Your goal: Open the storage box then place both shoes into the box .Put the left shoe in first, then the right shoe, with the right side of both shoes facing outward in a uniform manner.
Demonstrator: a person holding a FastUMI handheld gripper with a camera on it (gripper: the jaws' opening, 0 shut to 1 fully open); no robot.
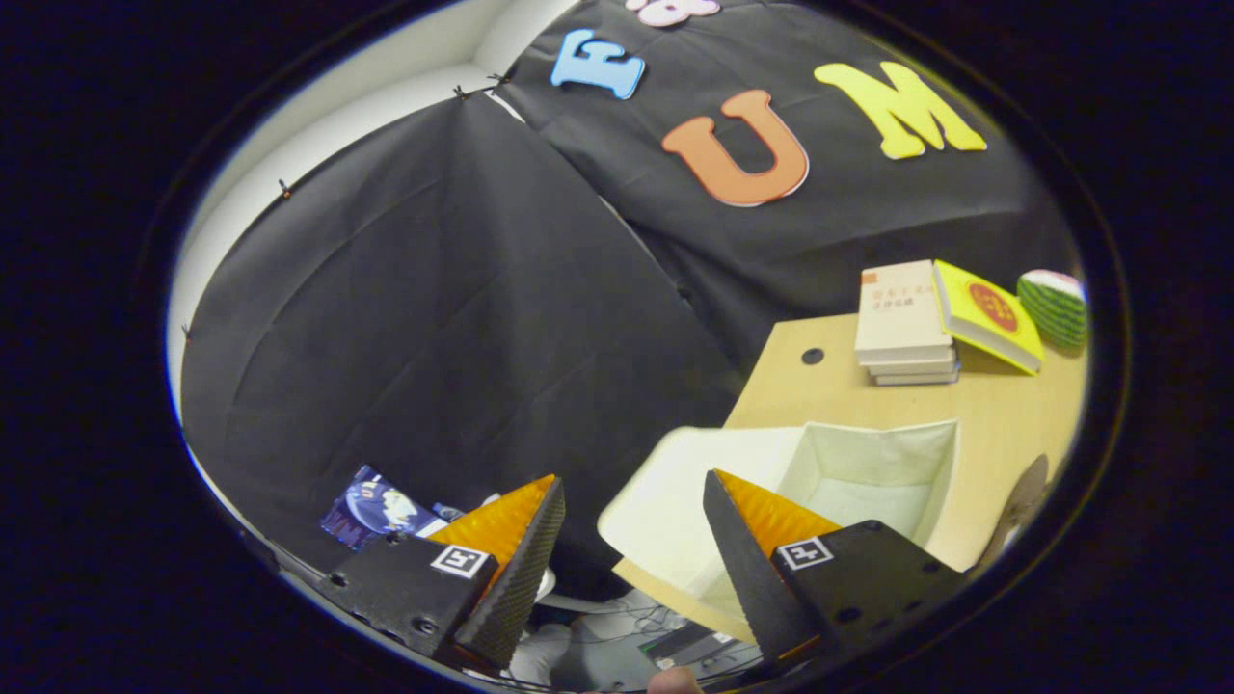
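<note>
The black cloth wall [453, 318] is looming behind everything, hanging down past the wooden table [1003, 414]. The box [771, 492] is sitting open at the table's near corner, its lid folded out toward the edge, pale lining showing inside, just ahead of the right finger. The gripper [631, 525] is hovering tilted, fingers spread wide and gripping nothing. Beyond the box, a stack of books [906, 328] is resting with a yellow book [988, 313] leaning on it, and a little watermelon toy [1056, 306] is lying beside that.
</note>
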